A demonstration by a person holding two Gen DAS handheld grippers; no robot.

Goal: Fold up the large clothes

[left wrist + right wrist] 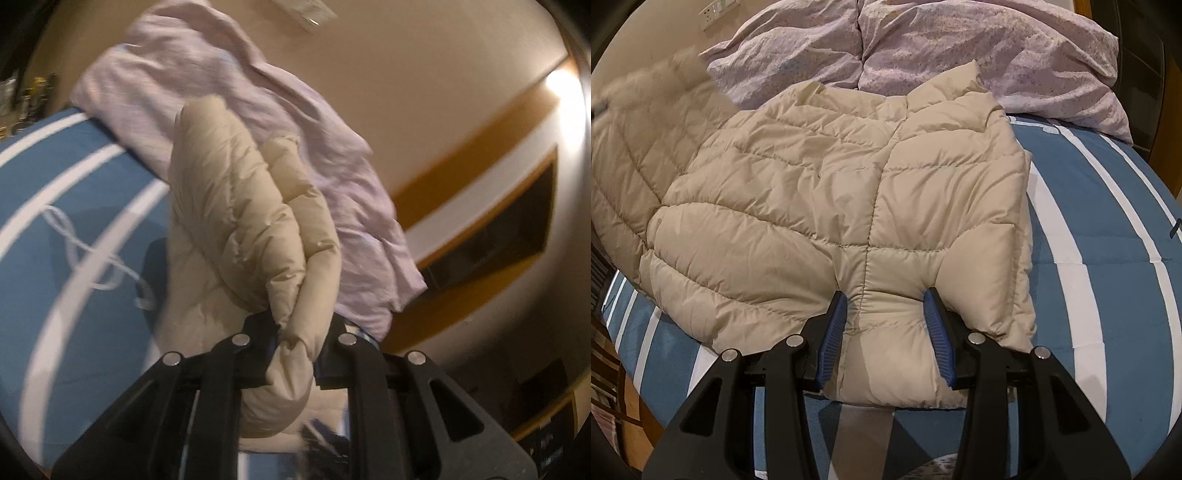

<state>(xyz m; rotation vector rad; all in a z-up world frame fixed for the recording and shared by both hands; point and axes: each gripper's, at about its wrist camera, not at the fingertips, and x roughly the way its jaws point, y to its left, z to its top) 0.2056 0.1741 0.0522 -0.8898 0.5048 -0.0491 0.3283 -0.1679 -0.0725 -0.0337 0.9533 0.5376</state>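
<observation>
A beige quilted puffer jacket (827, 206) lies spread on the blue and white striped bedspread (1108, 229). My right gripper (886, 325) is open, its blue-padded fingers (833, 332) pressing down on either side of a fold at the jacket's near hem. My left gripper (295, 347) is shut on a bunched part of the same jacket (236, 206) and holds it lifted above the bed. In the right wrist view that lifted part shows blurred at the far left (646, 110).
Two pale lilac pillows (960, 55) lie at the head of the bed, also in the left wrist view (229, 81). A beige wall with a socket plate (713, 14) stands behind. The bed's left edge drops to a wooden floor (631, 398).
</observation>
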